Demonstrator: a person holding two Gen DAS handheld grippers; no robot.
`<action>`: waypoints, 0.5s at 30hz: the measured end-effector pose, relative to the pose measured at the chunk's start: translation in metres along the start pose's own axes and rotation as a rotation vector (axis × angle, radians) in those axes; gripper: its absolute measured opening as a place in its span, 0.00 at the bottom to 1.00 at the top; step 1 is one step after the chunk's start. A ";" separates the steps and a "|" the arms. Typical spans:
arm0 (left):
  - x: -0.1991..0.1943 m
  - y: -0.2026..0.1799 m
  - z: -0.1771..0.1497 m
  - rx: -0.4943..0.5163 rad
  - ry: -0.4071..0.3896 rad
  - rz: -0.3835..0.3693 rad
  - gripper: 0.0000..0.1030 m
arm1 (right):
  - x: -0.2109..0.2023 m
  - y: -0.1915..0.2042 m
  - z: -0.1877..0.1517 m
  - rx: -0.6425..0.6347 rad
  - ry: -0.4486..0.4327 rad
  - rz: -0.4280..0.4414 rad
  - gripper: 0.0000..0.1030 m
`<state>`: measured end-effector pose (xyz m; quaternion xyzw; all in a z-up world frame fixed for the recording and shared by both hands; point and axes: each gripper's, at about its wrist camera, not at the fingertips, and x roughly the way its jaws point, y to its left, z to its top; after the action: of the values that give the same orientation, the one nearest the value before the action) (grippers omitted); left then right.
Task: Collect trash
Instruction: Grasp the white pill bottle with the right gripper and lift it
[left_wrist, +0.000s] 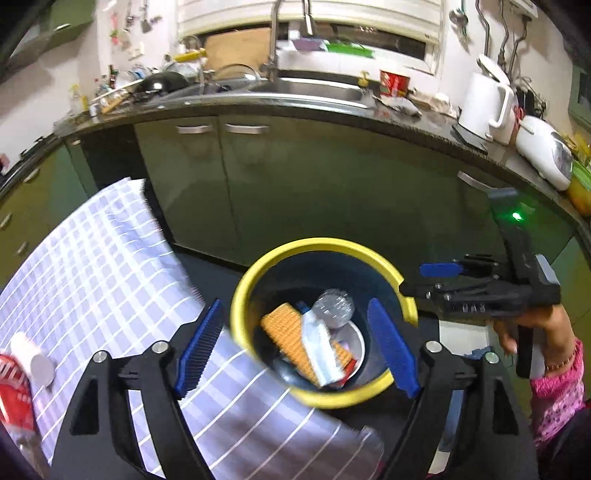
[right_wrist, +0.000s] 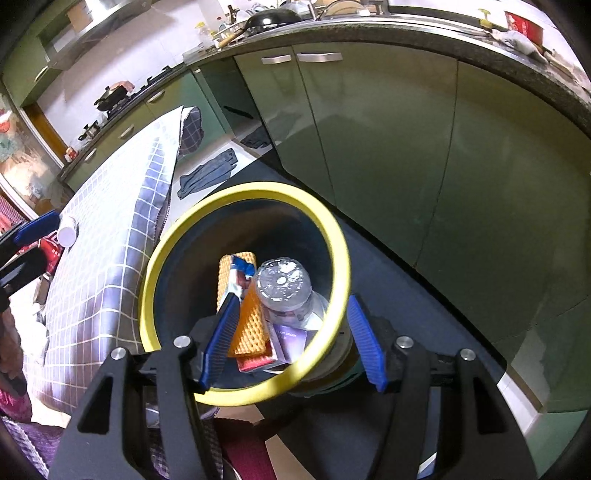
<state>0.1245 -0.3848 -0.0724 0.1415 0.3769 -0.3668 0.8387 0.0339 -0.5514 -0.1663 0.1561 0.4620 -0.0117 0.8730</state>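
The left gripper (left_wrist: 297, 345) is hanging above the yellow-rimmed bin (left_wrist: 317, 245) with its blue pads (left_wrist: 201, 345) standing wide apart and nothing between them. The right gripper (right_wrist: 291, 339) is gripping the bin (right_wrist: 243, 192) by its wall, one pad inside the rim and the other outside against the dark body, so the bin is sitting tilted toward that camera. Inside the bin, an orange waffle-patterned wrapper (right_wrist: 249, 325), a clear plastic bottle (right_wrist: 282, 286) and a white-and-red packet (left_wrist: 319, 347) are lying piled together; what lies under them is hard to make out. Just left of the bin, a checked tablecloth (left_wrist: 92, 266) is draping off a table, with a white cup (left_wrist: 31, 360) lying on it beside a red packet (left_wrist: 13, 391). Farther back, green cabinet doors (left_wrist: 295, 177) are running under a dark counter with a sink (left_wrist: 310, 88) and a white kettle (left_wrist: 485, 105).
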 end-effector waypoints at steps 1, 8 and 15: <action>-0.009 0.006 -0.007 -0.006 -0.008 0.009 0.79 | 0.001 0.003 0.001 -0.007 0.004 0.001 0.56; -0.062 0.056 -0.057 -0.056 -0.046 0.126 0.85 | 0.010 0.048 0.016 -0.114 0.028 0.024 0.57; -0.113 0.115 -0.120 -0.173 -0.064 0.267 0.88 | 0.024 0.150 0.043 -0.345 0.043 0.103 0.57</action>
<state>0.0934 -0.1864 -0.0749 0.1058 0.3581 -0.2224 0.9006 0.1066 -0.4184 -0.1238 0.0280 0.4669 0.1158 0.8762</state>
